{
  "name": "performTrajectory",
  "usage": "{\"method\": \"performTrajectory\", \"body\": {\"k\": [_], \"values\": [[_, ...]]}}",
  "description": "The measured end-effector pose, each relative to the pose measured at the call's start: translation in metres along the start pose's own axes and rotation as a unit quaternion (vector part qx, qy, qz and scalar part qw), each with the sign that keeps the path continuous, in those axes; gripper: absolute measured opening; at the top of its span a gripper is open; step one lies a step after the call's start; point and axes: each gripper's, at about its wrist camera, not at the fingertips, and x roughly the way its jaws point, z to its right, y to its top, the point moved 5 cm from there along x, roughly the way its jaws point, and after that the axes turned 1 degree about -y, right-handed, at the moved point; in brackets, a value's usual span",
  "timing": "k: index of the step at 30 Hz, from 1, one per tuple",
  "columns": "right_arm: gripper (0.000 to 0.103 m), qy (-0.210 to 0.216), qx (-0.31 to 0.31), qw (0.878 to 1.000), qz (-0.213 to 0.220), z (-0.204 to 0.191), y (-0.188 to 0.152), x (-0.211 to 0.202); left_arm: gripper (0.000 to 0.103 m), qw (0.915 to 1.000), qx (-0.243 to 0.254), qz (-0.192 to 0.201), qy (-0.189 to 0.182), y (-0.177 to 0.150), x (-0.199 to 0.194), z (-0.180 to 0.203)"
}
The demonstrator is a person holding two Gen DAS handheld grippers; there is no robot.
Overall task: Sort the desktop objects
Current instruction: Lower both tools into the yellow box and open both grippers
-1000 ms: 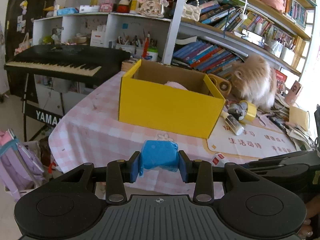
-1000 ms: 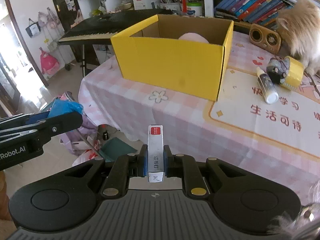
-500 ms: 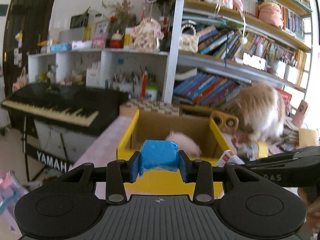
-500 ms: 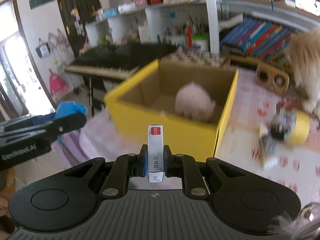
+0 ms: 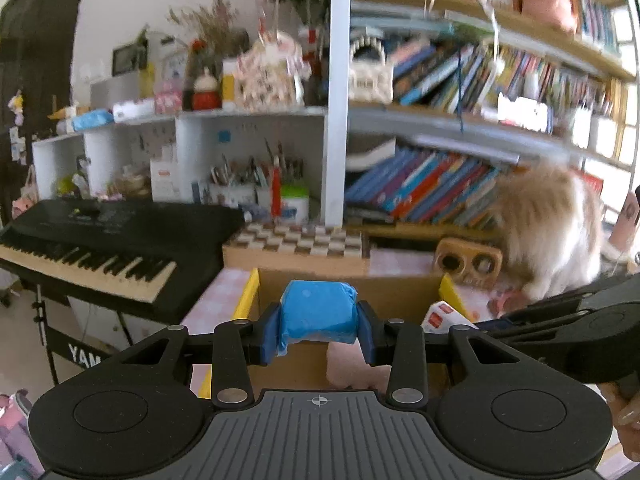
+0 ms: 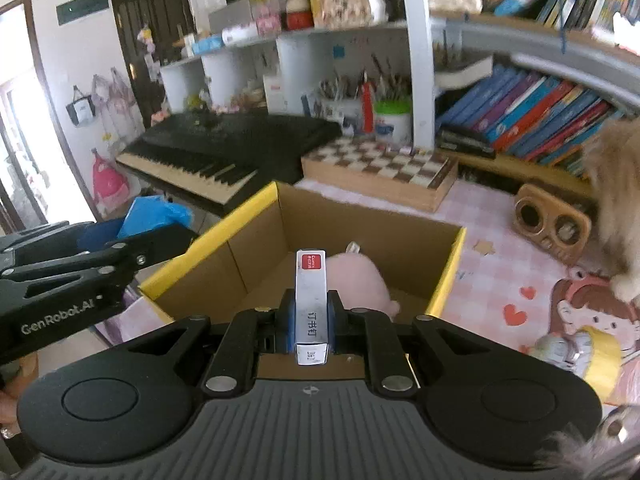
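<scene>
A blue wrapped packet (image 5: 317,311) is clamped in the left claw (image 5: 318,330), held above the near rim of the yellow cardboard box (image 6: 256,210). A slim staple box (image 6: 311,306) is gripped upright in the right claw (image 6: 311,324) over the box opening. Inside the box, at 1 o'clock of the staple box, a pink plush toy (image 6: 360,280) is seen lying.

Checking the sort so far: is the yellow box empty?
No, a pink plush already lies inside the yellow box.
</scene>
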Motion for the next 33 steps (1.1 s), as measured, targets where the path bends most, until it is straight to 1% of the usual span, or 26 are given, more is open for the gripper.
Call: {"method": "performTrajectory", "body": {"k": [4, 7, 11, 13, 17, 18, 21, 23, 28, 33], "values": [[0.013, 0.006, -0.03, 0.999, -0.044, -0.001, -0.005, 0.034, 0.038, 0.9987, 0.01, -0.051, 0.0, -0.009, 0.033, -0.002], [0.014, 0.008, -0.063, 0.995, -0.081, -0.002, -0.01, 0.06, 0.038, 0.9958, 0.018, -0.09, -0.003, -0.017, 0.055, -0.002], [0.014, 0.013, -0.101, 0.986, -0.131, -0.002, -0.014, 0.09, 0.038, 0.9904, 0.04, -0.132, -0.01, -0.025, 0.078, 0.002], [0.014, 0.019, -0.117, 0.981, -0.151, -0.005, -0.016, 0.1, 0.038, 0.987, 0.047, -0.153, -0.02, -0.029, 0.088, 0.004], [0.014, 0.032, -0.14, 0.97, -0.197, -0.007, -0.023, 0.117, 0.038, 0.98, 0.057, -0.189, -0.022, -0.038, 0.104, 0.005], [0.014, 0.033, -0.145, 0.967, -0.208, -0.008, -0.024, 0.119, 0.038, 0.9789, 0.058, -0.195, -0.022, -0.039, 0.106, 0.005], [0.014, 0.035, -0.167, 0.959, -0.225, -0.01, -0.026, 0.122, 0.038, 0.9747, 0.065, -0.212, -0.025, -0.045, 0.11, 0.007], [0.014, 0.035, -0.178, 0.955, -0.234, -0.012, -0.029, 0.123, 0.038, 0.973, 0.062, -0.221, -0.026, -0.048, 0.113, 0.006], [0.014, 0.034, -0.176, 0.954, -0.239, -0.012, -0.03, 0.123, 0.038, 0.9718, 0.046, -0.23, -0.024, -0.053, 0.115, 0.001], [0.014, 0.028, -0.169, 0.956, -0.24, -0.011, -0.031, 0.121, 0.039, 0.9733, 0.044, -0.224, -0.019, -0.054, 0.112, 0.001]]}}
